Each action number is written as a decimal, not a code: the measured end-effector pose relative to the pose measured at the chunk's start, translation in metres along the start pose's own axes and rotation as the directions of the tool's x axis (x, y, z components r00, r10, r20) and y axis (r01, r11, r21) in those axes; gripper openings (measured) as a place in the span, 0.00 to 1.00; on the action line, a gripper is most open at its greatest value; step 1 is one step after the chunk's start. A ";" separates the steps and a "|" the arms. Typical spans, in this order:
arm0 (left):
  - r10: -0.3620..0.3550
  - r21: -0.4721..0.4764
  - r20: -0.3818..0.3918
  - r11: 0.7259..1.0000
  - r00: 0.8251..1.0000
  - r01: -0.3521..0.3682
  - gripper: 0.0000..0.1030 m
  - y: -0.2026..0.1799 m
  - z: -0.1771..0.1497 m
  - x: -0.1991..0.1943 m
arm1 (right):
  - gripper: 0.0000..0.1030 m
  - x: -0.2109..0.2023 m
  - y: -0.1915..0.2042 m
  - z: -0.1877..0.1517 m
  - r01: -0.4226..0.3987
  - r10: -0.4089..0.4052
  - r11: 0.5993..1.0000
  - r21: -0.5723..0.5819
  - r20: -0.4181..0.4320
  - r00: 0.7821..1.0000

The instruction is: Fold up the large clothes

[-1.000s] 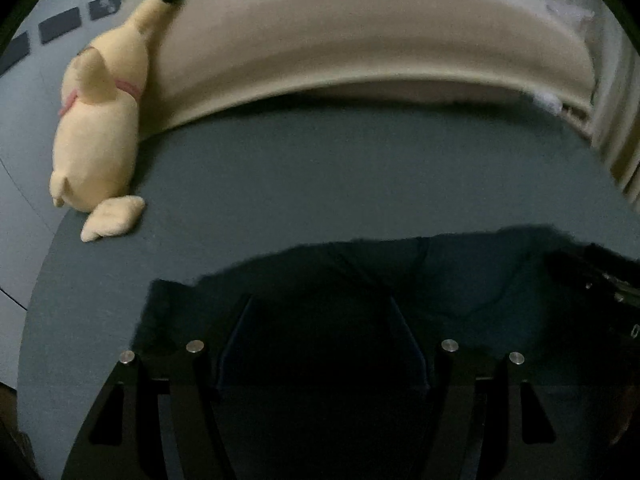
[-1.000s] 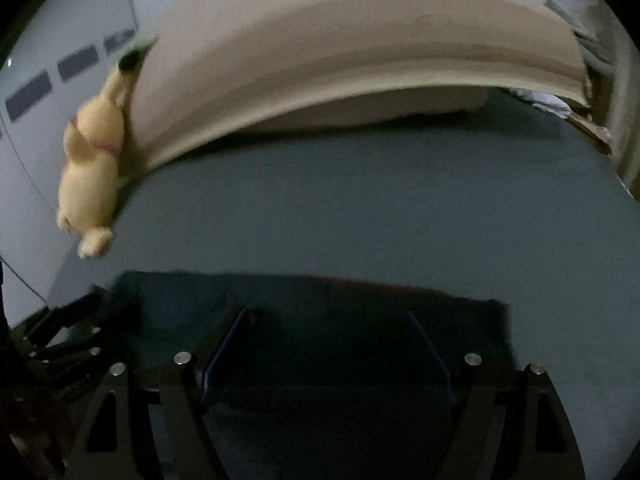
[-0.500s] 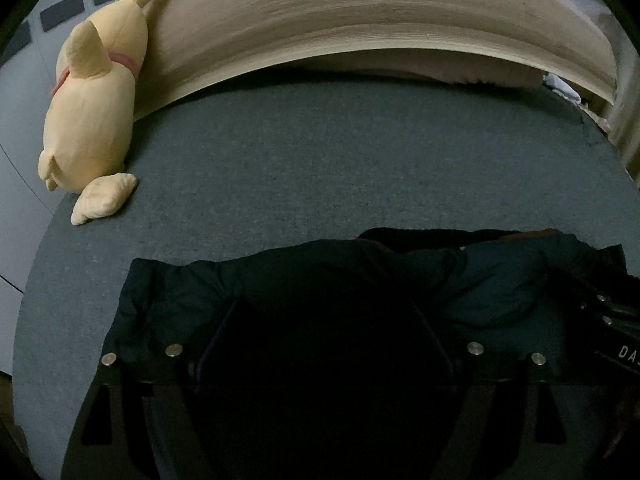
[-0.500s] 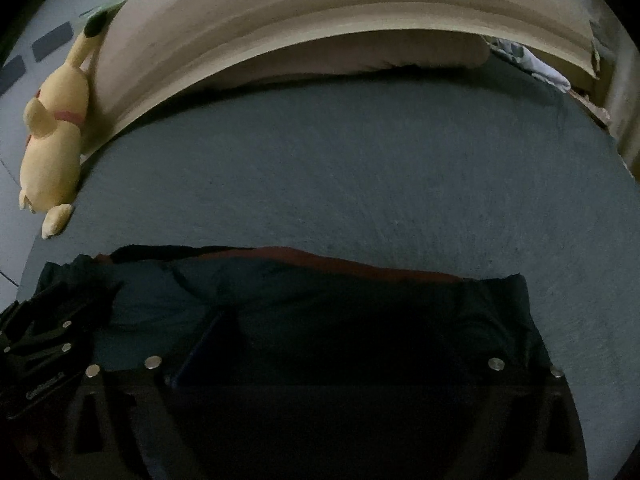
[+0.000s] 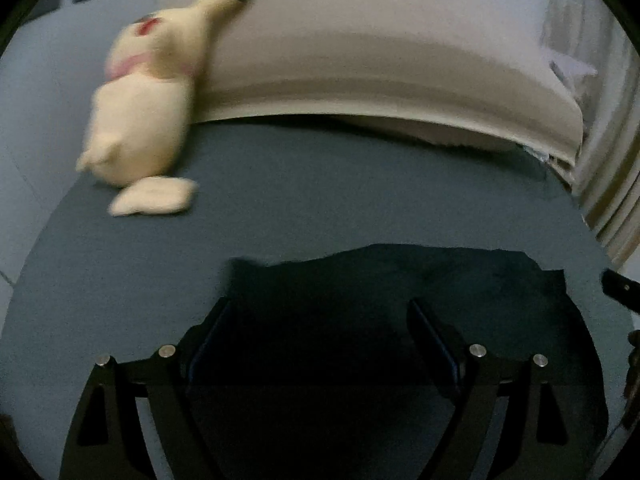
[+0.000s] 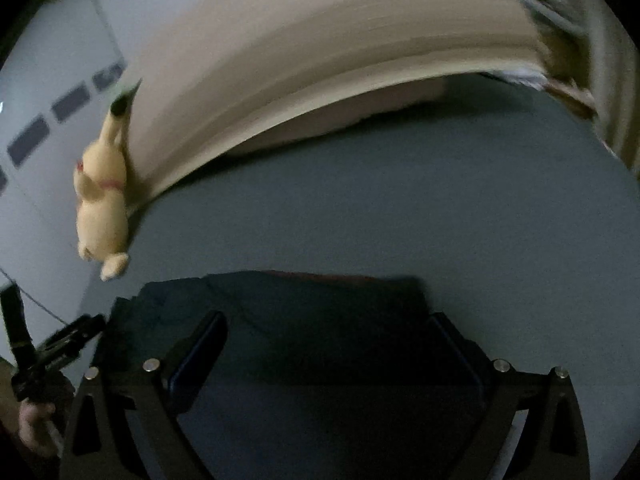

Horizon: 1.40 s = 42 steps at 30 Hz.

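A dark navy garment point(image 5: 400, 284) lies on the grey-blue bed point(image 5: 320, 184), folded into a band. In the left wrist view my left gripper point(image 5: 320, 308) hangs over its left part with the jaws wide apart and nothing between the pads. In the right wrist view the garment point(image 6: 288, 312) lies under my right gripper point(image 6: 328, 328), whose jaws are also wide apart and empty. A thin red edge shows along the garment's far side. The left gripper's body point(image 6: 60, 344) shows at the left edge of the right wrist view.
A yellow plush toy point(image 5: 140, 120) leans on the beige headboard point(image 5: 380, 60) at the bed's far left; it also shows in the right wrist view point(image 6: 102, 208). A pillow lies under the headboard. A curtain point(image 5: 612, 184) hangs on the right.
Both grippers have lifted and tilted up from the garment, so more headboard and wall show. The garment looks smaller and more compact under them. Both views are motion-blurred.
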<state>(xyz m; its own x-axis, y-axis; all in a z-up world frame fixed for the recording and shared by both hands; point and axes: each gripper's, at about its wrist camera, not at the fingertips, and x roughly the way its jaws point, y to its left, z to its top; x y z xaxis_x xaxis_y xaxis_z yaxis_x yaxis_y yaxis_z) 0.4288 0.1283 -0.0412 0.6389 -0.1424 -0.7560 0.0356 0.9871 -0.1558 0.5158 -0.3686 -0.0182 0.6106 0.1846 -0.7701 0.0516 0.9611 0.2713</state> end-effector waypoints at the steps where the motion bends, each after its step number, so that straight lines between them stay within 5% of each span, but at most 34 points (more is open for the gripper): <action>1: -0.014 -0.025 0.003 1.000 1.000 0.014 0.84 0.017 -0.005 -0.009 | 0.98 -0.008 -0.016 -0.006 0.000 0.000 0.999 0.032 -0.002 1.000; 6: -0.079 -0.177 -0.017 0.981 0.997 0.074 0.84 0.091 -0.042 -0.029 | 0.98 -0.029 -0.107 -0.063 -0.065 0.082 0.959 0.276 -0.051 0.995; 9: -0.177 -0.268 -0.037 0.950 0.984 0.161 0.84 0.116 -0.065 -0.028 | 0.98 -0.022 -0.125 -0.089 -0.138 0.173 0.929 0.344 -0.074 0.982; 17: -0.380 -0.329 -0.162 0.891 0.910 0.313 0.84 0.103 -0.095 0.007 | 0.95 0.003 -0.098 -0.127 -0.249 0.313 0.906 0.343 -0.146 0.939; 20: -0.388 -0.312 -0.178 0.894 0.904 0.322 0.84 0.097 -0.092 0.012 | 0.71 0.005 -0.088 -0.129 -0.257 0.316 0.916 0.308 -0.159 0.935; 22: -0.405 -0.314 -0.164 0.886 0.899 0.342 0.73 0.095 -0.089 0.011 | 0.57 0.007 -0.080 -0.129 -0.228 0.278 0.939 0.257 -0.180 0.944; 25: -0.389 -0.289 -0.191 0.900 0.901 0.327 0.73 0.092 -0.087 0.023 | 0.57 0.010 -0.076 -0.131 -0.208 0.251 0.953 0.220 -0.194 0.948; 30: -0.440 -0.356 -0.201 0.865 0.875 0.354 0.75 0.096 -0.085 0.033 | 0.67 0.023 -0.084 -0.138 -0.237 0.302 0.921 0.310 -0.181 0.936; 33: -0.406 -0.306 -0.223 0.892 0.886 0.332 0.70 0.086 -0.083 0.034 | 0.58 0.021 -0.077 -0.135 -0.214 0.270 0.941 0.264 -0.200 0.942; 38: -0.376 -0.237 -0.224 0.916 0.899 0.324 0.31 0.065 -0.073 0.032 | 0.25 0.005 -0.051 -0.125 -0.150 0.169 0.983 0.104 -0.206 0.964; 42: -0.313 -0.158 -0.196 0.945 0.929 0.285 0.20 0.045 -0.062 0.018 | 0.19 -0.012 -0.029 -0.116 -0.093 0.091 0.996 -0.006 -0.172 0.981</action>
<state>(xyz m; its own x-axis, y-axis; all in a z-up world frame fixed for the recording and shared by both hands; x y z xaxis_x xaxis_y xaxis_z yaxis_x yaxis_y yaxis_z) 0.3937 0.1659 -0.1014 0.4320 -0.4554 -0.7785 0.0948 0.8813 -0.4630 0.4153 -0.3748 -0.0839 0.4680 0.3035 -0.8300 -0.0104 0.9410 0.3382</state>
